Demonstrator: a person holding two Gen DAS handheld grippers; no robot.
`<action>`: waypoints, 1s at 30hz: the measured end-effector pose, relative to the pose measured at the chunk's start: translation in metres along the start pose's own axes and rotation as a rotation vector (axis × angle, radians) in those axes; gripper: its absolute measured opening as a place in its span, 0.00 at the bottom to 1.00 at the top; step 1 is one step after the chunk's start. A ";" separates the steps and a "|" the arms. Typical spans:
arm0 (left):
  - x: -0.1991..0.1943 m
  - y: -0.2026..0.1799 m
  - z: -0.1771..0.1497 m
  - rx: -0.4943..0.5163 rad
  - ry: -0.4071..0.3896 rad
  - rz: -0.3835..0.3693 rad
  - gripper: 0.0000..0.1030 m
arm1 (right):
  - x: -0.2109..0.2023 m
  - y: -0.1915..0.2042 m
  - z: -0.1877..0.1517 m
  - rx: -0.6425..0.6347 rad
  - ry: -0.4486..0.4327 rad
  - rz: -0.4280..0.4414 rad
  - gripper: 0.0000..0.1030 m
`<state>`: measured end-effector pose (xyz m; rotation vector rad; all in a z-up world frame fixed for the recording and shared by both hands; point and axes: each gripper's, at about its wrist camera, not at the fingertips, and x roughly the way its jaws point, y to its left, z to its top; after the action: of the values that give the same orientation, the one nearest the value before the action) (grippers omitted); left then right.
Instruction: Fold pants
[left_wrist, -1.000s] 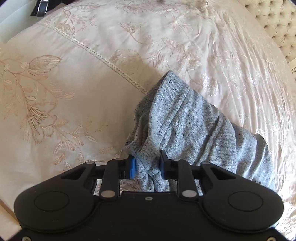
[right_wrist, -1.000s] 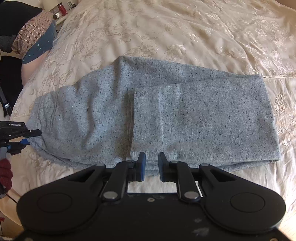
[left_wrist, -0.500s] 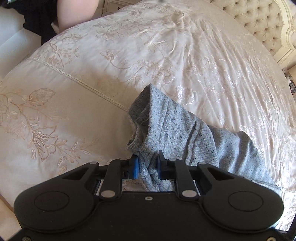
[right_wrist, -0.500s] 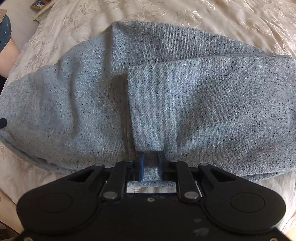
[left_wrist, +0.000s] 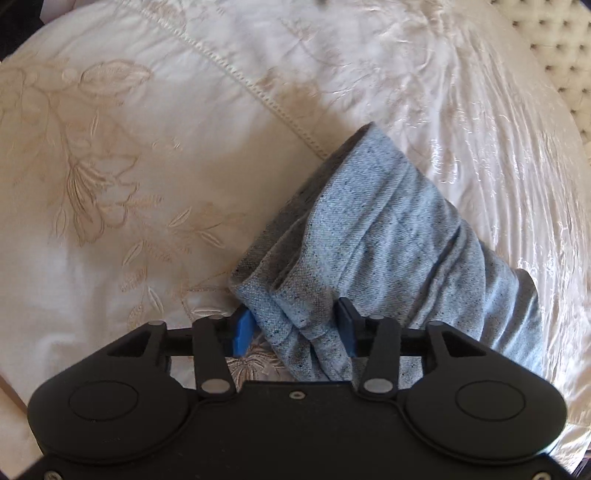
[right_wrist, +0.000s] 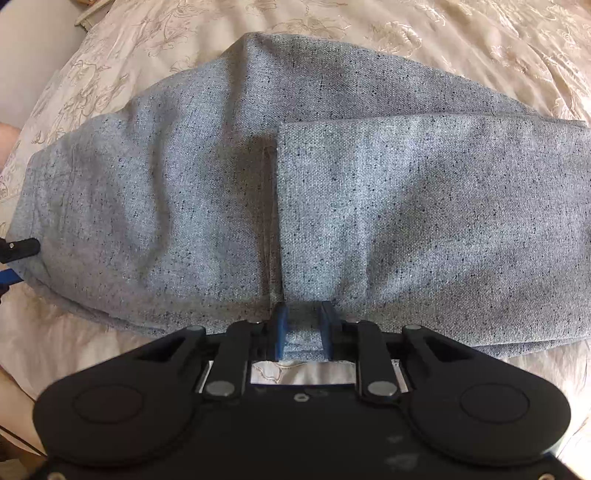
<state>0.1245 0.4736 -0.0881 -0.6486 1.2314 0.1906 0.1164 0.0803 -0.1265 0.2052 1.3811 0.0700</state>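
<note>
Grey speckled pants (right_wrist: 332, 206) lie flat across a cream embroidered bedspread (right_wrist: 480, 44) on a bed. In the right wrist view they are already folded lengthwise, and the leg end is doubled back over the middle; its straight cut edge runs top to bottom through the centre of the cloth. The wider part of the pants spreads to the left. The fold looks about half done: at least one more fold seems left to make a compact bundle.

In the left wrist view, one end of the pants (left_wrist: 388, 236) is bunched into soft ridges and lifted slightly off the bedspread (left_wrist: 129, 166), near a stitched seam line (left_wrist: 258, 92). A tufted headboard (left_wrist: 554, 44) shows at the upper right corner.

The left hand-held gripper (left_wrist: 293, 328) points steeply down at this bunched end. Its jaws have just been opening and now stand wide; the cloth sits between them, touching the right pad, while the blue left pad stands clear, so the grip appears released.

The right hand-held gripper (right_wrist: 302, 325) also points steeply down, at the near edge of the doubled-back leg. Its jaws have just been opening a little. A narrow strip of cloth edge sits between them; whether the pads press on it I cannot tell.
</note>
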 end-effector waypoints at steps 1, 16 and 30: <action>0.002 0.003 -0.001 -0.012 0.004 -0.007 0.56 | 0.001 0.001 0.000 -0.010 0.002 -0.004 0.22; 0.000 -0.022 -0.004 0.025 -0.091 -0.059 0.31 | -0.033 0.011 -0.001 0.028 -0.120 0.006 0.22; -0.109 -0.119 -0.046 0.334 -0.342 -0.104 0.25 | -0.014 -0.006 -0.001 -0.034 -0.051 0.153 0.25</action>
<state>0.1058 0.3744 0.0455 -0.3685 0.8708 0.0058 0.1126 0.0724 -0.1143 0.2818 1.3110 0.2140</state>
